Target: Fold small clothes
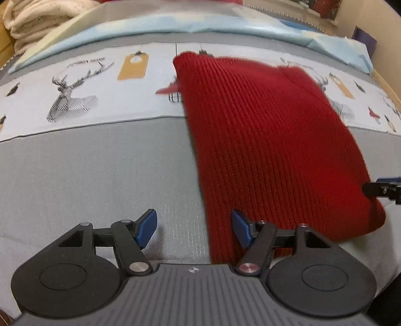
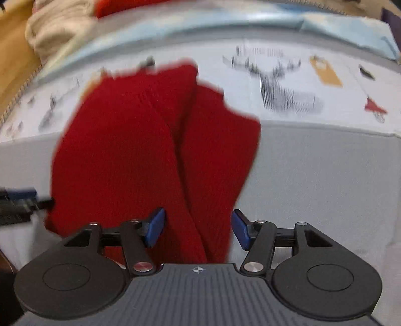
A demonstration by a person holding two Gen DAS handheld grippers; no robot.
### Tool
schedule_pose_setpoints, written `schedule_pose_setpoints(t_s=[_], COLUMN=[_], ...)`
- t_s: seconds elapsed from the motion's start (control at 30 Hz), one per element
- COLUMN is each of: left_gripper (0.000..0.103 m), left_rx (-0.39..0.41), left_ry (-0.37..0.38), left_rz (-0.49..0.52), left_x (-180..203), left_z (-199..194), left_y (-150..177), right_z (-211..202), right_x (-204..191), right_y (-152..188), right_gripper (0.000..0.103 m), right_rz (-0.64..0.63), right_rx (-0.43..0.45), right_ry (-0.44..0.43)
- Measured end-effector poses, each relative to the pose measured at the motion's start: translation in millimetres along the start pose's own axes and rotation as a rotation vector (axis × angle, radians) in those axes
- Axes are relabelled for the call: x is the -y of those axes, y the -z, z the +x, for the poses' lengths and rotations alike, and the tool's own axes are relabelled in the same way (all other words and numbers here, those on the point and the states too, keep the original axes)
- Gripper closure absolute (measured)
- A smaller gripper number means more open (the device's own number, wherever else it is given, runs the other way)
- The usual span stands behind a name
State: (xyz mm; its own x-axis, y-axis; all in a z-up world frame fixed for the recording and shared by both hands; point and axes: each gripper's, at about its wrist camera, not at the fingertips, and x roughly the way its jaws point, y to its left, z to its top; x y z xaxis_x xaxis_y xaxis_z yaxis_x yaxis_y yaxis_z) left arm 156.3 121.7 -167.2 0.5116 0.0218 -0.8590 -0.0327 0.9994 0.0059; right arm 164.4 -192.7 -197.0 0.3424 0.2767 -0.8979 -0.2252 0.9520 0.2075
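A red knitted garment (image 1: 270, 140) lies folded lengthwise on the grey bed cover. My left gripper (image 1: 194, 229) is open at its near left corner, with the cloth edge between the blue pads and not clamped. In the right wrist view the garment (image 2: 140, 150) shows a fold down its middle, and my right gripper (image 2: 198, 228) is open over its near edge, holding nothing. The right gripper's tip (image 1: 383, 189) shows at the garment's right side in the left wrist view. The left gripper's tip (image 2: 22, 200) shows at the left edge of the right wrist view.
The bed cover (image 1: 87, 175) is grey with a white band printed with deer (image 1: 72, 97) and tags. A light blue sheet (image 1: 175, 25) runs along the far side. A cream blanket (image 1: 37, 20) is piled at the far left.
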Motion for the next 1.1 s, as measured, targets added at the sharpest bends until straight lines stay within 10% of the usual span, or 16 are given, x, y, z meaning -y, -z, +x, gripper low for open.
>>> schedule_pose_setpoints(t_s=[0.47,1.1], left_gripper=[0.017,0.001], left_rx=[0.549,0.356], left_ry=[-0.039,-0.05], left_rz=[0.043,-0.131], left_x=[45.2,48.3], left_z=[-181.8,-156.7], left_y=[54.9,117.5], right_z=[-157.2,-147.4], right_x=[-10.9,-54.1], right_y=[81.8,134.0], right_gripper=[0.024,0.015], right_rz=[0.054,-0.057], right_rx=[0.525,0.512], right_ry=[0.033,0.049])
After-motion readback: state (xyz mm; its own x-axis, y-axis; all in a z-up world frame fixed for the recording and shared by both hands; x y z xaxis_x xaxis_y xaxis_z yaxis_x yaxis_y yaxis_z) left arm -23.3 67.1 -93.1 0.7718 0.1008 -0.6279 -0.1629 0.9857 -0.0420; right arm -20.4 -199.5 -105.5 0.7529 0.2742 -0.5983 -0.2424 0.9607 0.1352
